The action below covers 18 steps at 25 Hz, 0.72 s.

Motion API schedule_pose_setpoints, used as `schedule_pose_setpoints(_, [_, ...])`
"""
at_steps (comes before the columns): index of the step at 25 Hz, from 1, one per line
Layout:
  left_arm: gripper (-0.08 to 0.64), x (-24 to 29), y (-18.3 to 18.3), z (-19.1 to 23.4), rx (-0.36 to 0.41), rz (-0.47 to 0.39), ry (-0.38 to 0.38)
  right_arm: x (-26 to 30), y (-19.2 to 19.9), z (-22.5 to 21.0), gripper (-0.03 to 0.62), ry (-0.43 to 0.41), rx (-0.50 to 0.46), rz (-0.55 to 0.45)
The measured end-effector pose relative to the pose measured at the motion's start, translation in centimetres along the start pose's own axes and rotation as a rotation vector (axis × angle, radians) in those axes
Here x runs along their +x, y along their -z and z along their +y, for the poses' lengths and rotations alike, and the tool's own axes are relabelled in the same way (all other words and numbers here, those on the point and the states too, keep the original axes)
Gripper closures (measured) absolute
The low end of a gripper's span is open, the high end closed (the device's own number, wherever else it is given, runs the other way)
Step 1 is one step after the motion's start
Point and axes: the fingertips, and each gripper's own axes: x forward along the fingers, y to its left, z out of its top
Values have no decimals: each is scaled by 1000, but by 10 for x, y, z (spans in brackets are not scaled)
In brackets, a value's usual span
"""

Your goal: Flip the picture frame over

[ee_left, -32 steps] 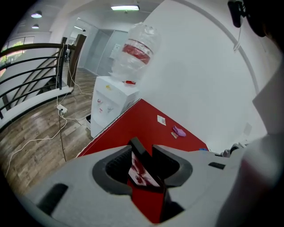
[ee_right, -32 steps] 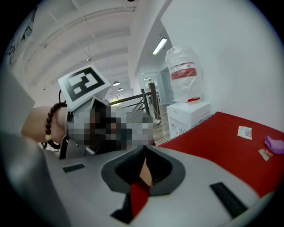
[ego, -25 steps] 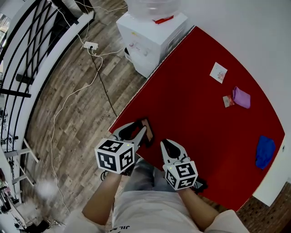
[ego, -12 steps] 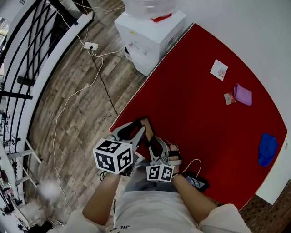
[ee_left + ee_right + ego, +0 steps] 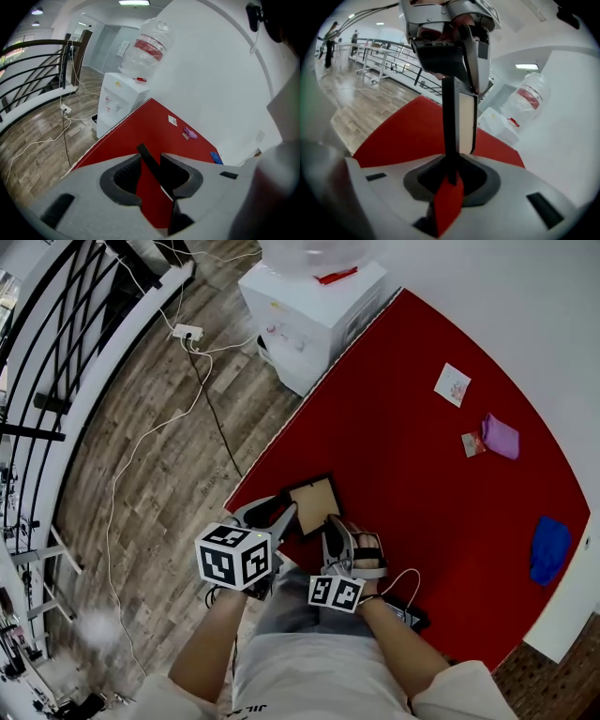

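The picture frame (image 5: 314,503) has a black rim and shows its brown backing to the head view, tilted up off the red table (image 5: 441,512) near its front left corner. My left gripper (image 5: 284,517) is shut on the frame's left edge; in the left gripper view that black edge (image 5: 146,158) runs between the jaws of the left gripper (image 5: 151,171). My right gripper (image 5: 330,532) is at the frame's near edge. In the right gripper view the frame (image 5: 459,119) stands edge-on between the closing jaws of the right gripper (image 5: 452,176), with small gaps beside it.
A white water dispenser (image 5: 309,306) stands off the table's far left corner. On the table lie a white card (image 5: 452,386), a purple item (image 5: 500,438), a blue cloth (image 5: 547,550) and a phone with a cable (image 5: 405,614). A power strip and cords (image 5: 186,332) lie on the wooden floor.
The frame has turned from edge-on to showing its brown back. My right gripper rolled over, dropped and moved left onto the frame's near edge. The left gripper stayed put.
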Motion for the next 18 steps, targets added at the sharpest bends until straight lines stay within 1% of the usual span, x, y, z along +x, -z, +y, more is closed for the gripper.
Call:
schedule_pose_setpoints(3, [430,12,8,6,-23,7,28,1,13,-7,514,10,-51,51])
schedule_pose_setpoints(5, [430,20,11,13,-28,9,31,4,19,-10,512,-3,-68,69])
schedule_pose_setpoints(7, [444,28,15,22,-29,12,24,7,22,-7,508,-43,-56,73])
schedule_pose_setpoints(11, [480,40,22,33,-23,29,11,5,21,0,499,-158,13,73])
schedule_pose_setpoints(13, [489,45,25,36,-34,35,14,3,22,5,497,-186,39,81])
schedule_pose_setpoints(18, [495,59,39,45,-14,68,-9,5,30,16,491,-252,28,114])
